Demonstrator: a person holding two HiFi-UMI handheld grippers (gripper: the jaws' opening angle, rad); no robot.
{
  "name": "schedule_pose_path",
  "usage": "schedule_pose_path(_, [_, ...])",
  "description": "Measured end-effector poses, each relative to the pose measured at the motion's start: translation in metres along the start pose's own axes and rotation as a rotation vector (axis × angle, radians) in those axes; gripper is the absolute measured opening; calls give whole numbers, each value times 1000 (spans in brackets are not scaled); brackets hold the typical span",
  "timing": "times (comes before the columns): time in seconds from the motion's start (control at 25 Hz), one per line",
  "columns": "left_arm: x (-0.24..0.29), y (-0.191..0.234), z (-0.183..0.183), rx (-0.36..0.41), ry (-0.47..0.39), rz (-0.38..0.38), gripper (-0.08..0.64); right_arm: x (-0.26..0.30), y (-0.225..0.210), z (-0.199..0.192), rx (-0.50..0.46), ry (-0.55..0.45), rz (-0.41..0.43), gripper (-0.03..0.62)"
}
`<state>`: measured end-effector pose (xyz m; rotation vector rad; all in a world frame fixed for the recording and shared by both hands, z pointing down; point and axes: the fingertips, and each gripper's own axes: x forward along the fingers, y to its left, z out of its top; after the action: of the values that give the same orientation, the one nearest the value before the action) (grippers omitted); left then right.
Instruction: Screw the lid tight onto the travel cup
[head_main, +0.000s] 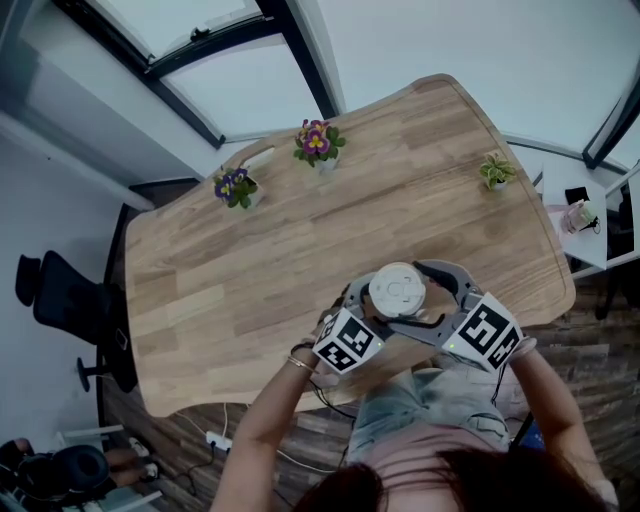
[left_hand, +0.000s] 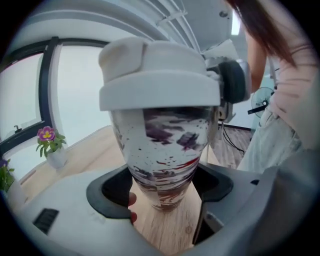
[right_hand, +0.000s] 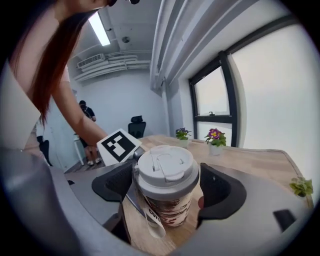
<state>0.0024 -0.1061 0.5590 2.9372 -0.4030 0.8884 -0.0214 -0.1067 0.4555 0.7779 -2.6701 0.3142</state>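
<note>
Cup: speckled white-and-purple travel cup upright on light wooden counter, near its front edge
Lid: white round plastic lid sits on top
Left: left hand-held gripper clamps the cup's body
Right: right hand-held gripper grips the lid

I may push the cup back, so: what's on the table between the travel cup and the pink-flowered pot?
Nothing: the head view shows only bare wooden table between the travel cup and the pink-flowered pot.

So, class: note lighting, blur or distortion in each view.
Head view: even daylight, table sharp. Left gripper view: heavy fisheye, close travel cup soft against the bright window. Right gripper view: lid crisp, black vignette in the corners.
</note>
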Motion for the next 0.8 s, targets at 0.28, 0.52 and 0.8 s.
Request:
schedule_pose_path(0.28, [1, -1, 1, 9, 67, -21, 356, 3, 0, 2, -47, 4, 17, 382])
schedule_pose_path(0.52, [0, 1, 2, -13, 89, 48, 357, 0, -1, 4, -10, -74, -177, 382])
schedule_pose_path(0.8, [2, 2, 0, -6, 57, 15, 357, -1, -1, -1, -16, -17, -72, 382])
